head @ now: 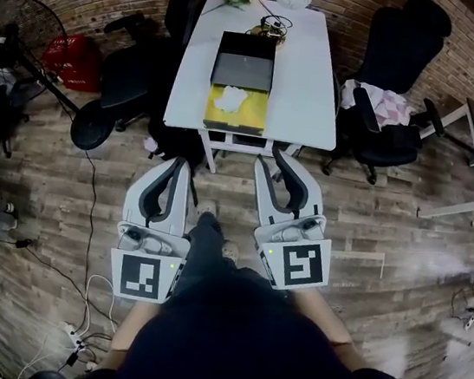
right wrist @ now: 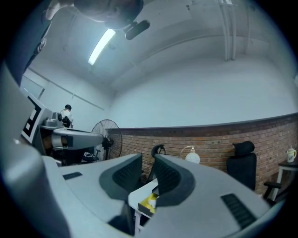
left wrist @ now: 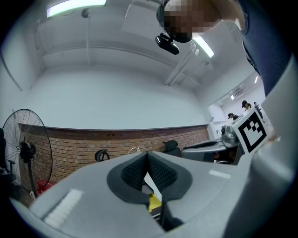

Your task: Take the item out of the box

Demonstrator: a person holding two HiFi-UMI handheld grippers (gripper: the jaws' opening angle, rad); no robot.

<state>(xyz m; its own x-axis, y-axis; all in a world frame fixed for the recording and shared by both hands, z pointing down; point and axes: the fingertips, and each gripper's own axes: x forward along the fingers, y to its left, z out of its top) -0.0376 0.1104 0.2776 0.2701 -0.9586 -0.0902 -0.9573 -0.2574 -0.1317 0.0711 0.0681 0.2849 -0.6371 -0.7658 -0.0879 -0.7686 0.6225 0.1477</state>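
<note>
The white item (head: 230, 98) lies in the yellow near half of the open box (head: 234, 125) on the white table (head: 308, 89), far ahead of both grippers. It looks crumpled and soft (tissue or cloth, I can't tell which), so I judge it light, limp and hard to damage. I'd pinch a raised fold near its middle. My left gripper (left wrist: 147, 158) has its pads meeting at the tips, empty; my right gripper (right wrist: 148, 162) holds its pads slightly apart with nothing between them
</note>
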